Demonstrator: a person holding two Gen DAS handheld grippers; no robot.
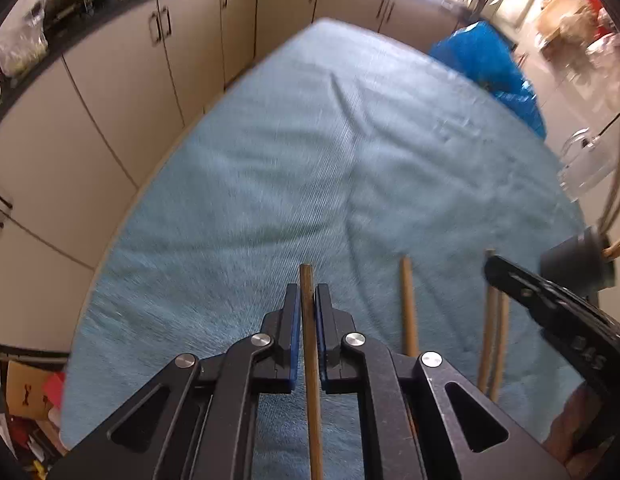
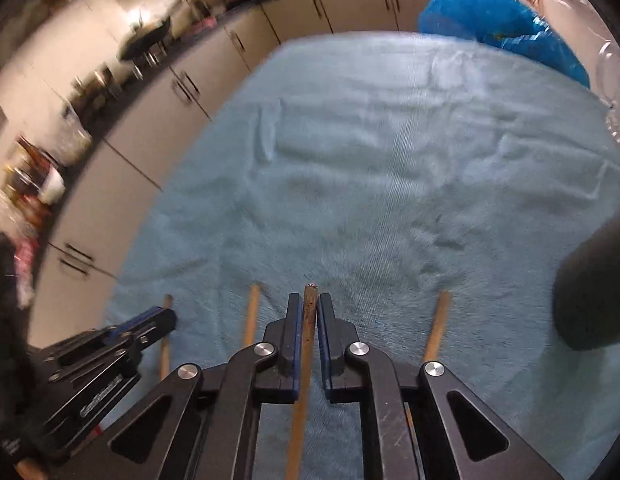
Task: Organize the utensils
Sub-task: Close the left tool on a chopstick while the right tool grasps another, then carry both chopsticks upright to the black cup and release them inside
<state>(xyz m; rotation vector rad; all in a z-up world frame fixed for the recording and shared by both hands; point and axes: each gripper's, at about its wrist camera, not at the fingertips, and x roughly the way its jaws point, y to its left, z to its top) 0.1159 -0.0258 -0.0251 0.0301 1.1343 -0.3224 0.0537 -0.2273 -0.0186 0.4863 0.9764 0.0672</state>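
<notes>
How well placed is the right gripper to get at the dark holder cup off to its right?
Probably not yet. The right gripper is shut on a wooden chopstick, so its jaws are taken. The dark holder cup stands close by on the blue cloth with nothing between them.

Embossed marking on the right gripper [image 1: 495, 270] body is blurred; no text, label or number reads legibly.

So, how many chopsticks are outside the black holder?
4 chopsticks: one in the left tool, one in the right tool, one lying between them, one right of it. More may be hidden.
</notes>
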